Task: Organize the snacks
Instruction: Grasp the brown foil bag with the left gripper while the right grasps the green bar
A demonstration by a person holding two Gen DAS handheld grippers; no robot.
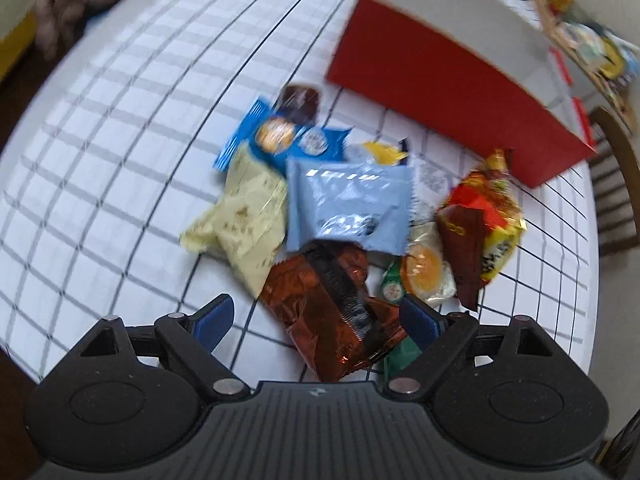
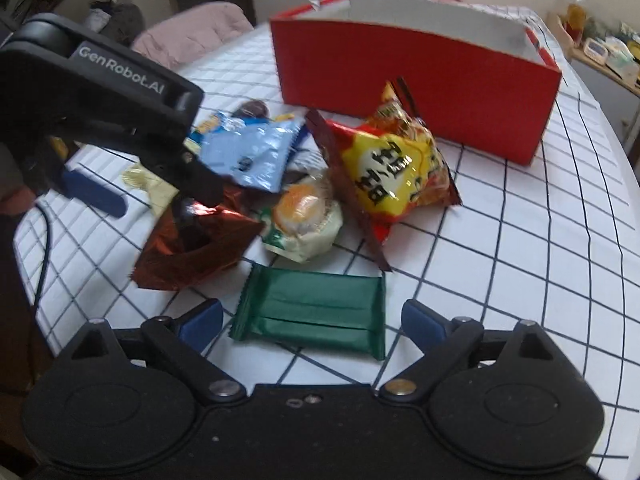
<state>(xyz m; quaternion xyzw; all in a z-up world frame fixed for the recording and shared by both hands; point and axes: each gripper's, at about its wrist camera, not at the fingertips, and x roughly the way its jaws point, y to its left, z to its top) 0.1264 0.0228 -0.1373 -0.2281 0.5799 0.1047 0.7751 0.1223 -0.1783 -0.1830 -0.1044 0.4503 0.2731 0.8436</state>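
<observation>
Green foil marks the wafer bar (image 2: 310, 316) lying flat on the checked worktop (image 2: 520, 240), its long axis running left to right across the right wrist view, crimped ends pointing to either side. The right tongs (image 2: 312, 322) are spread wide, one blue pad on each side of the bar, touching nothing.

Behind the bar sits a heap of snacks: a copper-brown foil bag (image 1: 336, 312), a round cake in a clear wrapper (image 2: 302, 216), a pale blue packet (image 1: 348, 204), a cream packet (image 1: 244, 216) and a yellow and red noodle bag (image 2: 396, 164) that stands tilted, its top pointing toward the red box (image 2: 416, 72). The box stands open-topped at the far side of the worktop, its long side facing the heap.

The left tongs (image 1: 320, 320) are spread too, hanging just over the brown bag, whose long axis runs away from the camera; whether the pads (image 1: 216, 316) touch it is unclear.
</observation>
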